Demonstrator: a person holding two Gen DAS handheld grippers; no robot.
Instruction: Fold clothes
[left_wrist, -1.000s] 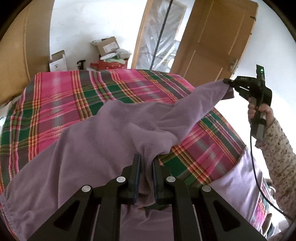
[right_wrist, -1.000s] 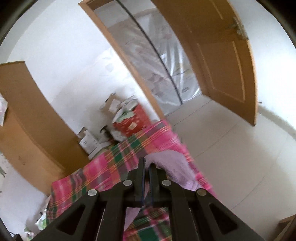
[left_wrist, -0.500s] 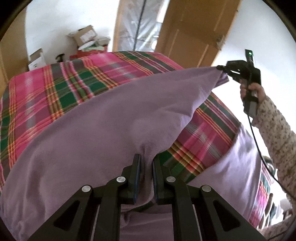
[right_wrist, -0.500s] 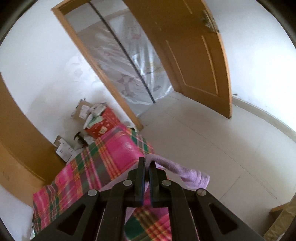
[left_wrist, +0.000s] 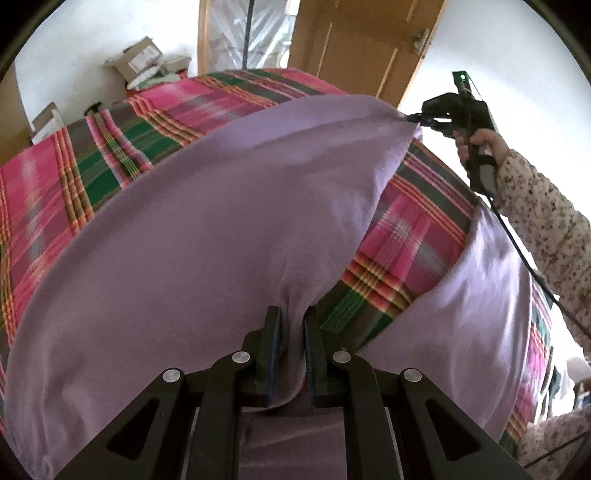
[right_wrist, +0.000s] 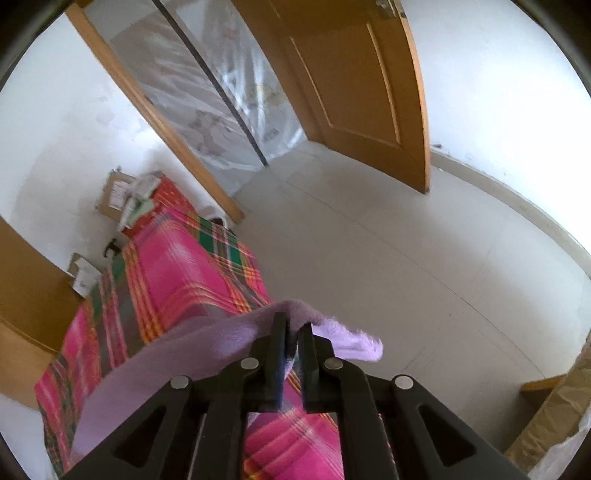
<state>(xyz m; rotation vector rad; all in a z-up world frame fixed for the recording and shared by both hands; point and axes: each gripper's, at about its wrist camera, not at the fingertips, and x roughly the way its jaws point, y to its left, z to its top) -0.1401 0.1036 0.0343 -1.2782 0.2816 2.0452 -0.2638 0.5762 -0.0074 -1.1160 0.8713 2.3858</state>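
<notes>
My left gripper (left_wrist: 291, 325) is pinched on a bunched fold of the lilac garment (left_wrist: 207, 229), fabric squeezed between both fingers and hanging out below them. My right gripper (right_wrist: 291, 332) is clamped on another edge of the same garment (right_wrist: 207, 332), a fluffy corner flopping out past the fingertips to the right. In the left wrist view the right gripper (left_wrist: 417, 118) shows far off at upper right, nipping the cloth's far corner, with my hand (left_wrist: 480, 144) round its handle and a speckled sleeve (left_wrist: 543, 221) behind; a black cable (left_wrist: 532, 273) runs down from it.

The garment is stretched in the air between the two grippers, over the pink and green plaid cover (left_wrist: 110, 155) on the bed or table; can't tell which. A second lilac section (left_wrist: 480, 295) hangs at right over the cover's edge, its lower end cut off by the frame. What kind of garment it is I can't tell: no collar, sleeve or hem readable. Whether the raised sheet touches the cover underneath is hidden by the cloth itself.

Beyond: cardboard boxes (left_wrist: 136, 62) against the white wall, blurry, labels unreadable; an open wooden door (right_wrist: 347, 74); a doorway covered in plastic sheeting (right_wrist: 207, 88). The right wrist view's plaid cover is motion-smeared. A brown shape (right_wrist: 554, 417) at lower right is cut off, unclear.
</notes>
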